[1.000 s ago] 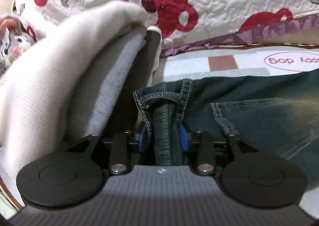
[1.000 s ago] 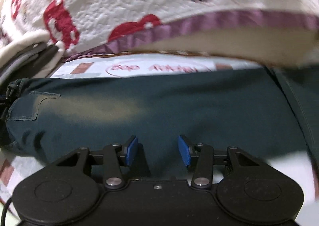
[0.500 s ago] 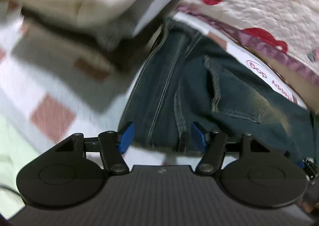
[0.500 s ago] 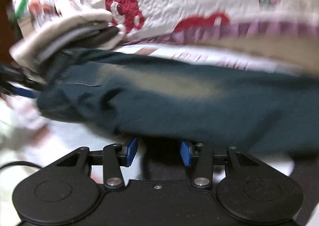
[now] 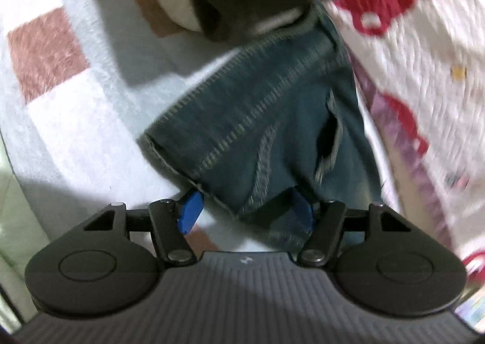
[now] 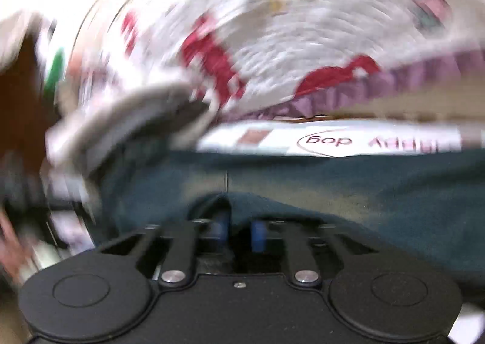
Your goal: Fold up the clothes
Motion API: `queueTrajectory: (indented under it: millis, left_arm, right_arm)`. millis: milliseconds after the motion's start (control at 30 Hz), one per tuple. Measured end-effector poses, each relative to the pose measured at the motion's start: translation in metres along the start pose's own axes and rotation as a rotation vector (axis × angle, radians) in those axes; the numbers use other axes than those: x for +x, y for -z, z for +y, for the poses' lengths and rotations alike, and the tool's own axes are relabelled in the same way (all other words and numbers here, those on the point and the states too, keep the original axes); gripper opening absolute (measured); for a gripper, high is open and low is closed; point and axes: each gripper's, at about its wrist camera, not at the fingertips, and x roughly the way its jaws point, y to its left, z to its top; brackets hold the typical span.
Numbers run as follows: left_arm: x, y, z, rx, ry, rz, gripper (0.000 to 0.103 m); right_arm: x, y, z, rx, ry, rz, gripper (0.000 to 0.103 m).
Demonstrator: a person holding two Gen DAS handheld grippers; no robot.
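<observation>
Left gripper (image 5: 247,207): fingers spread wide, blue pads straddling the waistband corner of the jeans (image 5: 272,119) without pinching; denim sits between and partly over the far pad.

Right gripper (image 6: 239,231): fingers drawn near together, a raised ridge of dark denim just ahead of them. Blur hides the contact, so I cannot tell if they are clamped on the cloth.

Judgement on the step: looks like taking hold at two spots on the jeans for a fold. To do it well, the left should close on the stitched waistband edge, catching every layer, not only the top one. Both ends should lift together so the cloth does not twist. Keep clear of the neighbouring stack.

Jeans: dark blue-green, faded wash, pale contrast stitching, a pocket opening gaping near the waist. They lie flat along the bed sheet (image 5: 75,107), white with brown squares. The waist end touches a pile of folded cream and grey clothes (image 6: 127,122). Behind runs a quilt (image 6: 303,25) printed with red bears. How many folds the jeans already carry is not clear.
</observation>
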Motion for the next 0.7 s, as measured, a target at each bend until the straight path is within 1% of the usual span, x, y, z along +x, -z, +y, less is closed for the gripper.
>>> queueTrajectory:
  millis: [33, 100, 167, 200, 233, 267, 300, 367, 433, 500, 533, 567, 633, 667, 700]
  left_arm:
    - [0.0, -0.001, 0.003, -0.019, 0.008, -0.012, 0.061]
    - [-0.001, -0.001, 0.004, -0.014, 0.013, -0.023, 0.061]
    - [0.0, 0.001, -0.001, 0.037, -0.003, -0.038, 0.061]
    - [0.001, 0.003, -0.003, 0.056, -0.01, -0.052, 0.058]
    - [0.001, 0.005, -0.005, 0.069, -0.017, -0.066, 0.052]
    - [0.002, 0.005, -0.007, 0.089, -0.024, -0.075, 0.032]
    - [0.002, 0.006, -0.01, 0.12, -0.033, -0.088, 0.024]
    - [-0.007, 0.006, -0.021, 0.197, -0.053, -0.124, 0.021]
    - [-0.025, 0.001, -0.025, 0.261, -0.039, -0.184, 0.021]
    - [-0.037, 0.001, -0.034, 0.333, -0.048, -0.24, 0.021]
    - [-0.036, 0.001, -0.034, 0.345, -0.061, -0.239, 0.021]
    - [-0.032, 0.0, -0.031, 0.333, -0.074, -0.22, 0.021]
    - [-0.021, -0.008, -0.018, 0.263, -0.079, -0.165, 0.021]
    - [-0.019, -0.013, -0.012, 0.224, -0.063, -0.15, 0.021]
    - [-0.019, -0.016, -0.008, 0.192, -0.043, -0.141, 0.021]
  right_arm:
    - [0.003, -0.003, -0.001, -0.007, 0.01, 0.008, 0.006]
    - [0.008, -0.01, -0.004, -0.022, 0.029, 0.025, 0.006]
    - [0.011, -0.012, -0.005, -0.021, 0.036, 0.042, 0.006]
    - [0.011, -0.012, -0.008, 0.007, 0.027, 0.045, 0.008]
    - [0.01, -0.01, -0.011, 0.038, 0.013, 0.044, 0.011]
    - [0.009, -0.008, -0.015, 0.07, -0.003, 0.041, 0.012]
    - [0.007, -0.005, -0.018, 0.102, -0.019, 0.037, 0.013]
    - [0.003, -0.001, -0.023, 0.148, -0.048, 0.034, 0.02]
    - [-0.002, 0.004, -0.022, 0.155, -0.074, 0.037, 0.031]
    - [-0.007, 0.008, -0.022, 0.163, -0.1, 0.04, 0.034]
    - [-0.01, 0.011, -0.022, 0.167, -0.113, 0.042, 0.037]
    - [-0.013, 0.013, -0.022, 0.17, -0.126, 0.043, 0.038]
    - [-0.017, 0.019, -0.019, 0.154, -0.147, 0.064, 0.047]
    - [-0.017, 0.022, -0.015, 0.117, -0.147, 0.089, 0.049]
    - [-0.016, 0.027, -0.01, 0.071, -0.144, 0.116, 0.053]
